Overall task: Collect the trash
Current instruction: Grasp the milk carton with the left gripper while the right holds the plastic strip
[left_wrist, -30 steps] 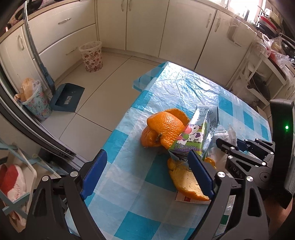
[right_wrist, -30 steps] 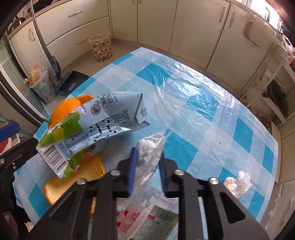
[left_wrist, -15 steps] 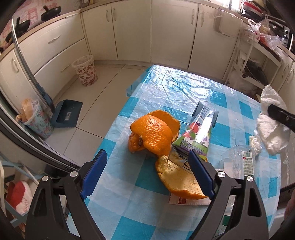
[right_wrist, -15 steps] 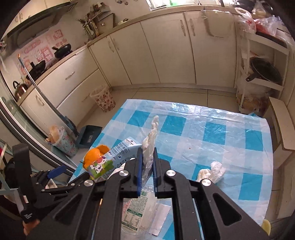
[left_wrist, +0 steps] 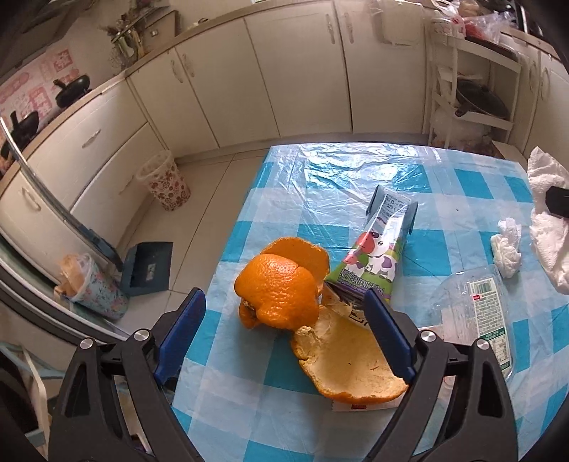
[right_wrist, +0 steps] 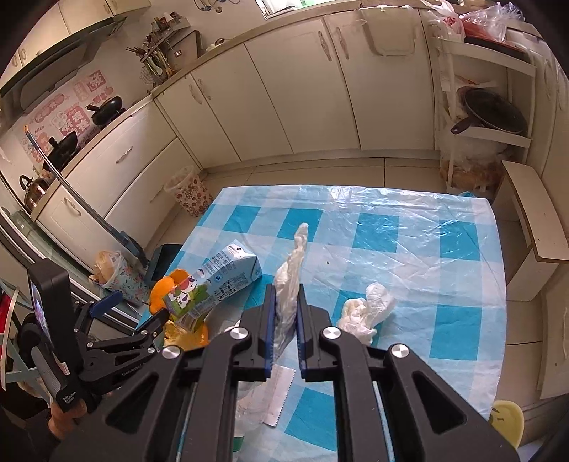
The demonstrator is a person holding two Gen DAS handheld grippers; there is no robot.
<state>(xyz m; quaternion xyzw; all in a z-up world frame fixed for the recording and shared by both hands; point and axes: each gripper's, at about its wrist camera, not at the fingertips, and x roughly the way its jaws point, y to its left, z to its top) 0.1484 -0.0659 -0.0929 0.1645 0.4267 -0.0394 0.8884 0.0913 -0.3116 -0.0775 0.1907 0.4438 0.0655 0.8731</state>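
Right gripper (right_wrist: 285, 316) has lifted off the tabletop (right_wrist: 391, 227) clamped on a white tissue (right_wrist: 290, 280), left gripper (left_wrist: 284, 328) gaping empty, so next it probably needs carrying to a bin.

Daylight fills the kitchen, brightest toward the upper right of both views, where a window (right_wrist: 284, 5) above the counter is blown out. The clear plastic sheet (left_wrist: 341, 170) over the tabletop throws white glare along its creases. Shadows are soft and short, as under the orange peel (left_wrist: 281, 284). Both pictures are sharp, without motion blur. Fisheye distortion bends the cabinets (right_wrist: 284, 92) into curves, and the corners fall to black vignette.
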